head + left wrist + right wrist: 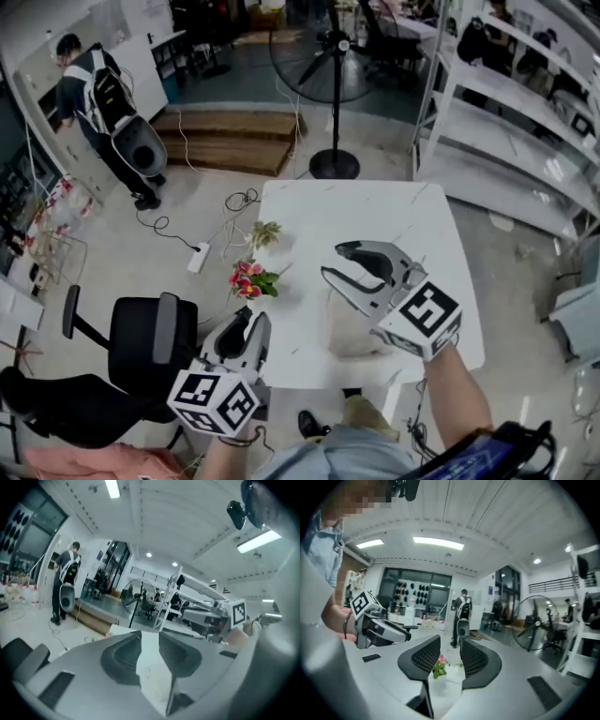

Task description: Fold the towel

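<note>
Pointing near level, left tool point(248, 321) and right tool point(331, 261) stand part-open, empty.

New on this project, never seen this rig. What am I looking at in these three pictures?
No robot here: a person holds a two-jaw gripper in each hand; the marker cubes are part of them. The head view looks steeply down from a camera on the person's head. The other two views come from a camera on each gripper, looking along its jaws. The left gripper and the right gripper are both open, nothing between the jaws, held above the white table. On it lie a pale towel, apparently already folded, near the front edge, and flowers at its left edge.
</note>
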Demonstrator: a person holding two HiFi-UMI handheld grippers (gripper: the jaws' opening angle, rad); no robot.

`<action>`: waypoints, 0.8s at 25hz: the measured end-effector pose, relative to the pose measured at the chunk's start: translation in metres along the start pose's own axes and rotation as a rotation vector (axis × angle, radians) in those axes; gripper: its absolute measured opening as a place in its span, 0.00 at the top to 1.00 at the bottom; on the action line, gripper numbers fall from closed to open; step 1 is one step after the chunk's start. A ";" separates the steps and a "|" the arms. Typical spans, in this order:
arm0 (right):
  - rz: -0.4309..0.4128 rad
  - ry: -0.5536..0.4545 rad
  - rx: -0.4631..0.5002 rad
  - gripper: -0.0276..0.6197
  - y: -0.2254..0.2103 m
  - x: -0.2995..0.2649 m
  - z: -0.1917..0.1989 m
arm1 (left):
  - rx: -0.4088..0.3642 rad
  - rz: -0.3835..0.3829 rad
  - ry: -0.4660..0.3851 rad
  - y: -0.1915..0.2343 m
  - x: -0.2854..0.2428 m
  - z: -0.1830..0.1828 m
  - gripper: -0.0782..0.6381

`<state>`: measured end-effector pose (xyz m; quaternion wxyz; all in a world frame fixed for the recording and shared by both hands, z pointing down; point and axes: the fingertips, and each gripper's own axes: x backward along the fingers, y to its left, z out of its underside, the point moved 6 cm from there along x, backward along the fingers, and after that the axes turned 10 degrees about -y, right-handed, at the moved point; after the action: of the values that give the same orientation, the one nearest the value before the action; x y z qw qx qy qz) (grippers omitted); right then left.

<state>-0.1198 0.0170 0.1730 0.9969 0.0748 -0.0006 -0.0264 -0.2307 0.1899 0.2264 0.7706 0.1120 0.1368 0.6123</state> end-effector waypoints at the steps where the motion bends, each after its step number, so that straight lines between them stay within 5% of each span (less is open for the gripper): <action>1: 0.065 -0.024 0.012 0.74 0.011 0.005 -0.009 | -0.030 0.001 -0.045 -0.007 0.005 -0.018 0.73; 6: 0.328 -0.152 0.004 0.85 0.056 0.031 -0.029 | -0.216 0.018 -0.254 -0.039 0.019 -0.070 0.77; 10: 0.423 -0.199 0.024 0.93 0.086 0.046 -0.019 | -0.326 0.020 -0.286 -0.050 0.034 -0.060 0.85; 20: 0.520 -0.189 0.081 0.93 0.099 0.084 -0.028 | -0.358 0.031 -0.338 -0.076 0.050 -0.059 0.87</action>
<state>-0.0310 0.1146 0.1596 0.9619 0.1089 -0.1137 0.2235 -0.1707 0.2221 0.1417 0.7807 0.0766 -0.1066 0.6110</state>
